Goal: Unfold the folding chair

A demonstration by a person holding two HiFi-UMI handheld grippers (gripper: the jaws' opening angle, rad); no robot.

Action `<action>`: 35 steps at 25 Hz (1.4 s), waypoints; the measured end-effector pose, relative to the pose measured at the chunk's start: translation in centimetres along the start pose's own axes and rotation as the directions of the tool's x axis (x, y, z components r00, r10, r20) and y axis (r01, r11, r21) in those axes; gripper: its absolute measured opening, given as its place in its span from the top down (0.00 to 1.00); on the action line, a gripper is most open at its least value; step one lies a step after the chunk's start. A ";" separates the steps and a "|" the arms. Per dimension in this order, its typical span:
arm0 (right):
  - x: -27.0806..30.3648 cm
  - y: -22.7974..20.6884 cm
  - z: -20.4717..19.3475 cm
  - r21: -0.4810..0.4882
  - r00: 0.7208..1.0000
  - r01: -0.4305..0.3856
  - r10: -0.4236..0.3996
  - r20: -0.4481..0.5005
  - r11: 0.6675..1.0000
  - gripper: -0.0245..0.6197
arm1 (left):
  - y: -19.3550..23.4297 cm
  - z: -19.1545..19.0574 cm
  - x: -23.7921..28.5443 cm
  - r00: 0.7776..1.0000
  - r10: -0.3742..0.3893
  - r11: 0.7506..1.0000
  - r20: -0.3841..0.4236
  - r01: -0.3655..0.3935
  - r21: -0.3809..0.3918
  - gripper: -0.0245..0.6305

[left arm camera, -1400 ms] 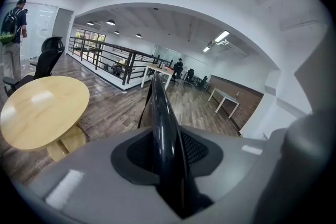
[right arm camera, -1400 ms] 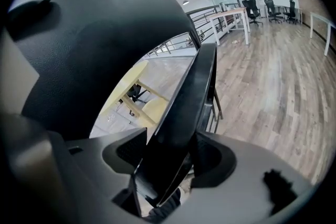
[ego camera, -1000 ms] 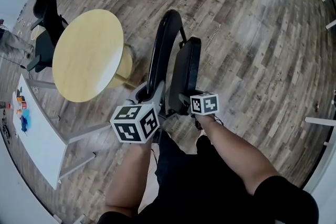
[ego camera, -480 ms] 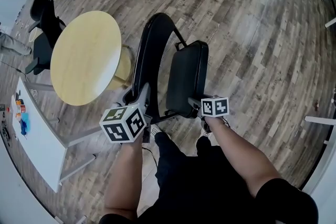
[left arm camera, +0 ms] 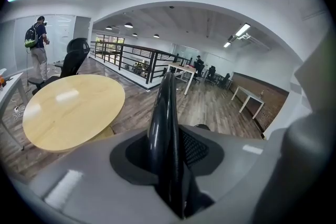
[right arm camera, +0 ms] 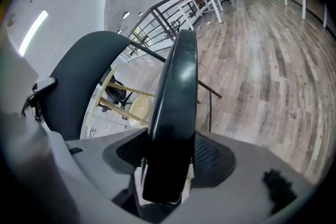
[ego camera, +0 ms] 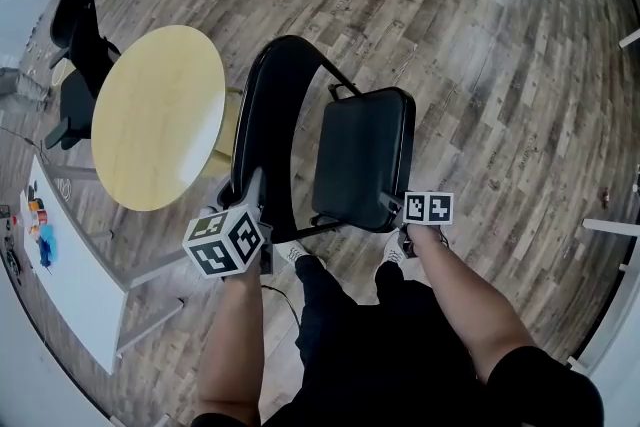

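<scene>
Chair (ego camera: 345,187) stands half open mid-floor, with the round table (ego camera: 160,130) at its 9 o'clock. Left gripper (left arm camera: 170,144) grasps the backrest (ego camera: 262,130) edge, jaws just eased wider with it between them; right gripper (right arm camera: 170,149) is clenched on the seat (ego camera: 365,143) rim. Best to steady the backrest and push the seat down toward 3 o'clock till flat, and don't let the left grip slip.

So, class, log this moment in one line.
chair: partly unfolded | left gripper: backrest between jaws, just opening | right gripper: jaws on seat
</scene>
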State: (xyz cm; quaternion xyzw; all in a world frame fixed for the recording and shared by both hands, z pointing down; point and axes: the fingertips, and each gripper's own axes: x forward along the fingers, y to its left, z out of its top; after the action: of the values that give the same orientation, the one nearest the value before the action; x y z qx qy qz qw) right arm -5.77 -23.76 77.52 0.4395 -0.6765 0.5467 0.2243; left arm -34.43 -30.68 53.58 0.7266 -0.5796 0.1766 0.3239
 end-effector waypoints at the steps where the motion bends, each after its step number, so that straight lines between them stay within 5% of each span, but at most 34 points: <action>1: 0.0 -0.7 -0.1 0.014 1.000 0.007 -0.007 0.002 1.000 0.56 | 0.2 -0.1 0.1 1.000 -0.001 1.000 0.000 0.001 -0.004 0.78; 19: 1.7 -10.3 -2.2 0.121 1.000 -0.001 0.000 0.008 0.993 0.56 | 6.3 -3.5 3.9 1.000 0.024 0.998 -0.012 -0.024 -0.054 0.73; 35: 2.6 -20.2 -4.7 0.200 0.973 -0.231 0.224 0.058 0.952 0.56 | 5.7 -7.2 6.9 0.999 -0.044 0.992 -0.004 0.043 -0.118 0.74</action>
State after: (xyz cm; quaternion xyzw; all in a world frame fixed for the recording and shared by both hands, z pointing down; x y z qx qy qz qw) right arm 9.02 -20.64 91.95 0.3889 -0.6661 0.6283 0.1016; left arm -37.23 -31.45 64.72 0.7182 -0.5719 0.1372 0.3718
